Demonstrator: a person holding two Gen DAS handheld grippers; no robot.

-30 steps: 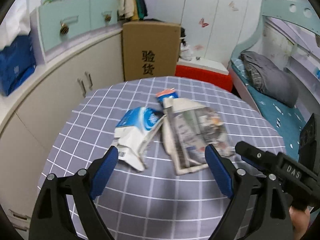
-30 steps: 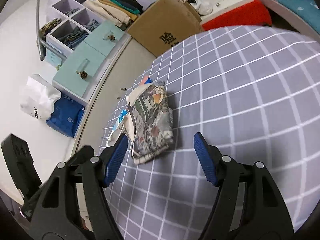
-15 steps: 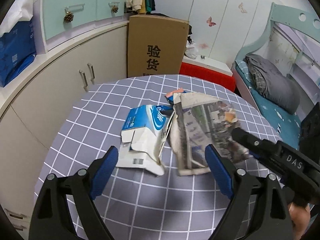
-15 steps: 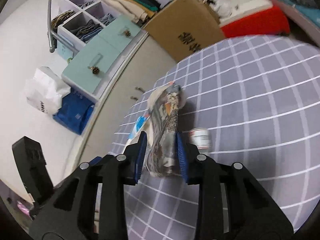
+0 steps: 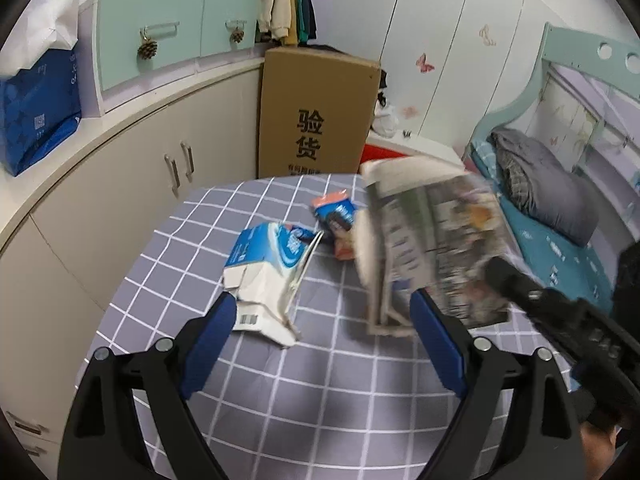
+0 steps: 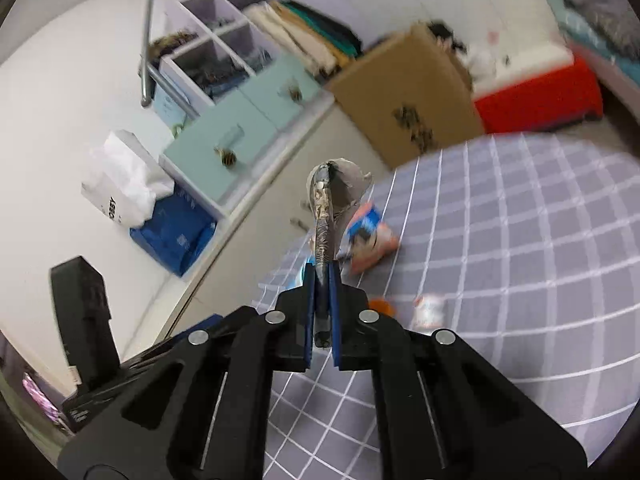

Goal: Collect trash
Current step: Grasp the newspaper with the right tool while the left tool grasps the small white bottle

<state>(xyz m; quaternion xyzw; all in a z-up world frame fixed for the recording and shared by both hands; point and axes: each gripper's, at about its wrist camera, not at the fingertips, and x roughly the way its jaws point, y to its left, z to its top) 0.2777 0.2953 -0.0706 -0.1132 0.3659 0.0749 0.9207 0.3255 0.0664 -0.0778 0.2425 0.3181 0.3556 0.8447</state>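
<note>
Folded newspaper [image 6: 322,216], a grey, colour-printed bundle, is pinched edge-on between the blue pads of the right gripper [image 6: 320,280], whose black jaws are pressed together on its near end. In the right wrist view its long axis runs straight away from the gripper, the far end pointing up and out toward the pale cupboards. In the left wrist view the same paper [image 5: 436,240] hangs blurred above the right part of the table, its broad printed face turned up and its far end aimed toward the red box [image 5: 380,152].

The left gripper [image 5: 320,328] hovers over the near part of the grey checked tablecloth [image 5: 320,400], its blue-padded fingers [image 5: 208,328] spread wide with nothing between them. Just beyond its left pad lies a torn white and blue carton [image 5: 268,268], flattened, its long axis running away from the camera. Beyond the carton, an orange and blue snack wrapper [image 5: 336,216] rests on the cloth. In the right wrist view a small white crumpled scrap [image 6: 429,310] lies on the cloth near the right gripper. Past the table's far edge stands a tall brown cardboard box [image 5: 316,112] with black characters.
</note>
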